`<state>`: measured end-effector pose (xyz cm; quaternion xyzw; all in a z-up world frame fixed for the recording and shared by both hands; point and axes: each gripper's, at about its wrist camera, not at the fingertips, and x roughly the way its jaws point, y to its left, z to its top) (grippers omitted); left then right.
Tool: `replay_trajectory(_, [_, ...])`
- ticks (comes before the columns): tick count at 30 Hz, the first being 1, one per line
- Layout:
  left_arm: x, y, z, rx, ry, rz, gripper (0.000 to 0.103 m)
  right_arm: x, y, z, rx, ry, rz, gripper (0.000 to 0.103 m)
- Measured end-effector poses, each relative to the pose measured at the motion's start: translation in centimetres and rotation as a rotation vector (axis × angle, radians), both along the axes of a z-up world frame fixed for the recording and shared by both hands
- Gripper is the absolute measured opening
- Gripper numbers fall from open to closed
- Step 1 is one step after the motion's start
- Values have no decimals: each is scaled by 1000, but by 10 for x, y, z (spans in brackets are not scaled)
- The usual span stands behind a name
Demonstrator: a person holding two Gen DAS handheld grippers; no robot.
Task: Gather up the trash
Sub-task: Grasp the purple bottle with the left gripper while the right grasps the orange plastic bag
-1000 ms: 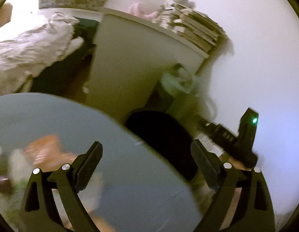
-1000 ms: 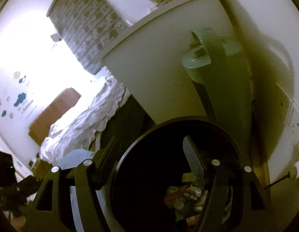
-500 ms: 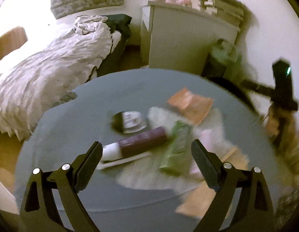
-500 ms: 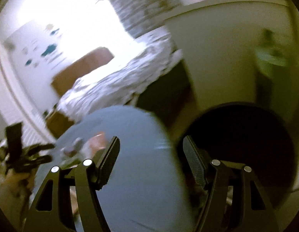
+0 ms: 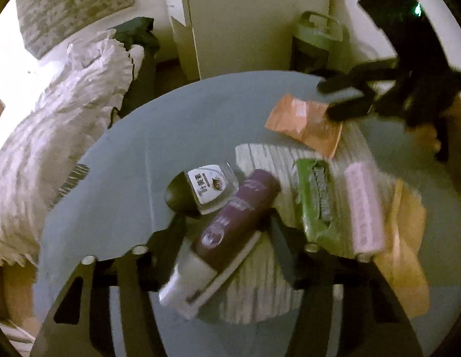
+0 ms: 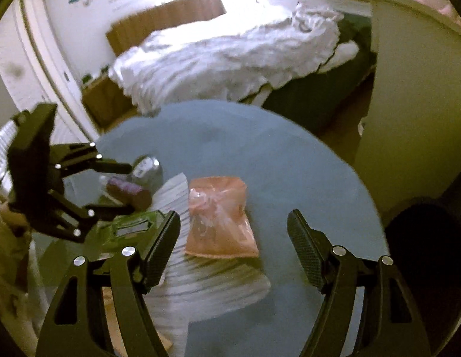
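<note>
On the round grey-blue table (image 5: 117, 178) I see a heap of trash lying over a striped white cloth (image 5: 260, 282). My left gripper (image 5: 227, 235) has its jaws closing around a purple tube (image 5: 236, 217) with a white cap; the tube sits between the fingers, but motion blur keeps me from telling whether the pads press it yet. Just beside the tube, toward the far edge, is a clear glass with a white label (image 5: 209, 187). To the tube's right lie a green packet (image 5: 316, 202) and a pink packet (image 5: 364, 205), both smeared by blur, their print unreadable. An orange wrapper (image 5: 301, 125) lies nearer the far right edge of the table, partly covered in the left view by my right gripper (image 6: 233, 244). In the right wrist view that gripper hangs wide open over the wrapper, holding nothing, with the wrapper showing between its fingers. A brownish sheet (image 5: 406, 255) at the table's right edge is cut off and hard to identify. Beyond the table a dark round bin (image 6: 423, 255) is only half in view.
</note>
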<state>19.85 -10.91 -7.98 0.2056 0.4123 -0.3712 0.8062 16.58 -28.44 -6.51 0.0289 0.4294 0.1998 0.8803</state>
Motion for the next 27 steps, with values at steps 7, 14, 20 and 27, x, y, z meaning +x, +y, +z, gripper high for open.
replay_trajectory(7, [-3,2,0,-91,6,146,37,17,28,-17,-127,25,32,54])
replay_trajectory(14, [-15,17,11,-220,38,258,34,3,11,-9,-59,-41,1,42])
replay_trajectory(20, [-28,20,42,-360,19,296,32,-38,-47,22,144,-174,-82,42])
replay_trajectory(27, [-40,-30,78,-473,4,225,25,-85,-136,37,254,-335,-305,42])
